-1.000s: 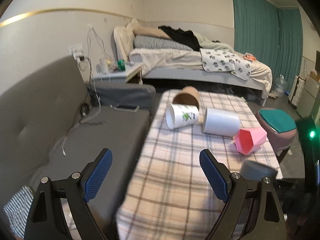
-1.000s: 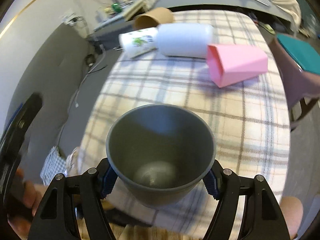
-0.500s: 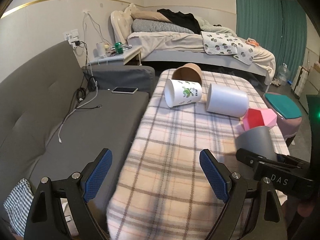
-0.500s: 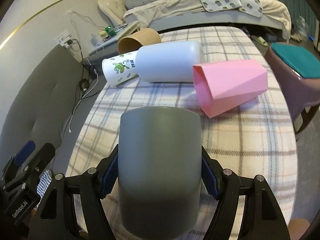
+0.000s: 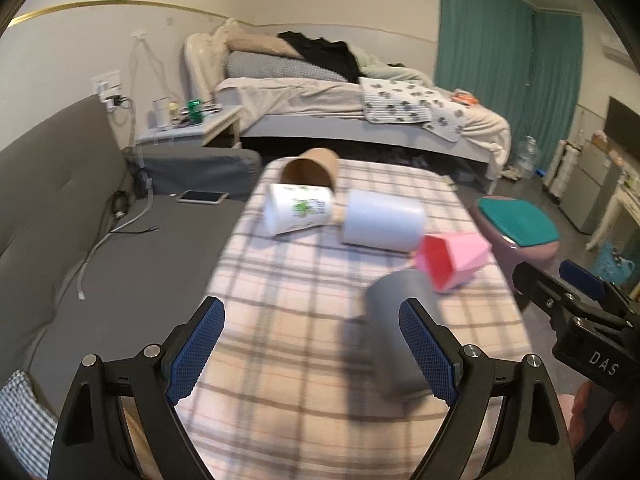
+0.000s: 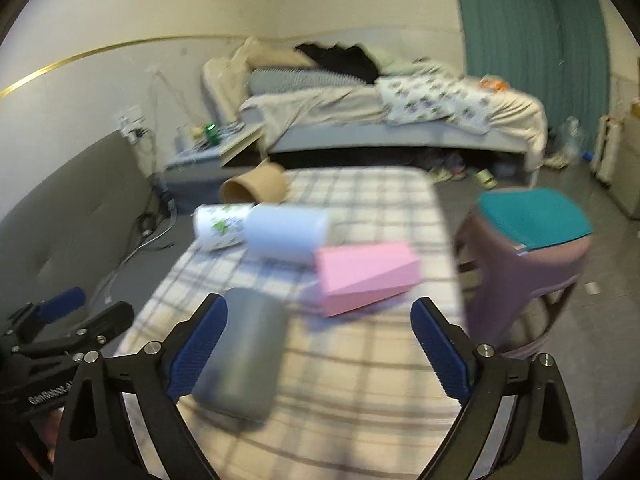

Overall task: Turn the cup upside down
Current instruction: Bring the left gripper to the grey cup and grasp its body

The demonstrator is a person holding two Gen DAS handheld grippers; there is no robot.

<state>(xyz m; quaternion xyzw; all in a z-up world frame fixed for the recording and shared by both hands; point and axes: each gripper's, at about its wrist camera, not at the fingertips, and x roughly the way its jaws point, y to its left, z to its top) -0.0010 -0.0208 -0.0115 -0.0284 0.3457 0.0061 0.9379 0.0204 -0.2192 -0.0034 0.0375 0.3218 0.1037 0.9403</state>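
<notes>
The grey cup [image 6: 242, 354] stands upside down on the plaid table, its flat base on top; it also shows in the left wrist view [image 5: 394, 332]. My right gripper [image 6: 320, 348] is open, with the cup just inside its left finger and not held. It shows from the side at the right of the left wrist view [image 5: 568, 300]. My left gripper [image 5: 312, 354] is open and empty above the table's near end, the grey cup behind its right finger.
On the plaid table [image 5: 288, 320] lie a pink cup [image 5: 454, 260], a white cup [image 5: 382, 220], a printed white cup [image 5: 298, 210] and a brown cup [image 5: 310, 168], all on their sides. A grey sofa [image 5: 80, 248] is left, a stool [image 6: 528, 240] right.
My right gripper turned the grey cup over, set it on the table, opened and let go. It has drawn back to the right of the cup.
</notes>
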